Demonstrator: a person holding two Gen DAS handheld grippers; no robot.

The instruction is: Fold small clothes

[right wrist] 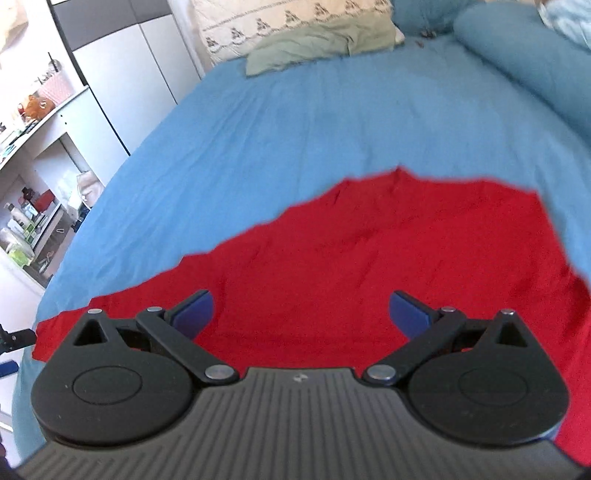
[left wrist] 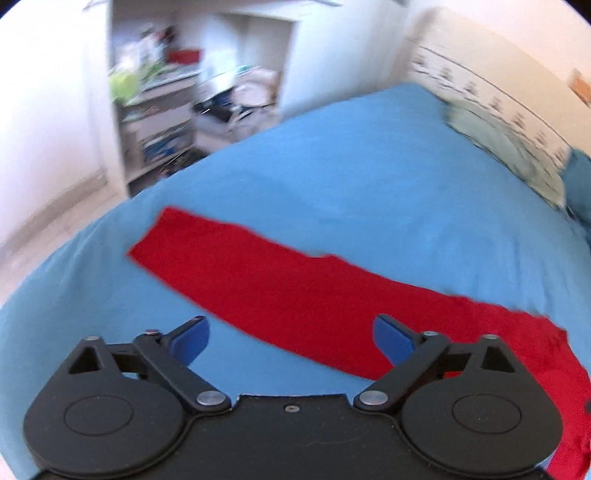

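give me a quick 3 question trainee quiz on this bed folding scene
1. True or false: the left hand-held gripper is shut on the red garment.
2. Multiple choice: the red garment lies on A) a blue bedsheet B) a wooden floor C) a white table.
3. Fill in: at the far end of the bed, a pale ___ cloth lies against the patterned pillow.

Key: 1 false, both hand-held grippers, including the right hand-held gripper, are open and hold nothing; 2 A; 3 green.
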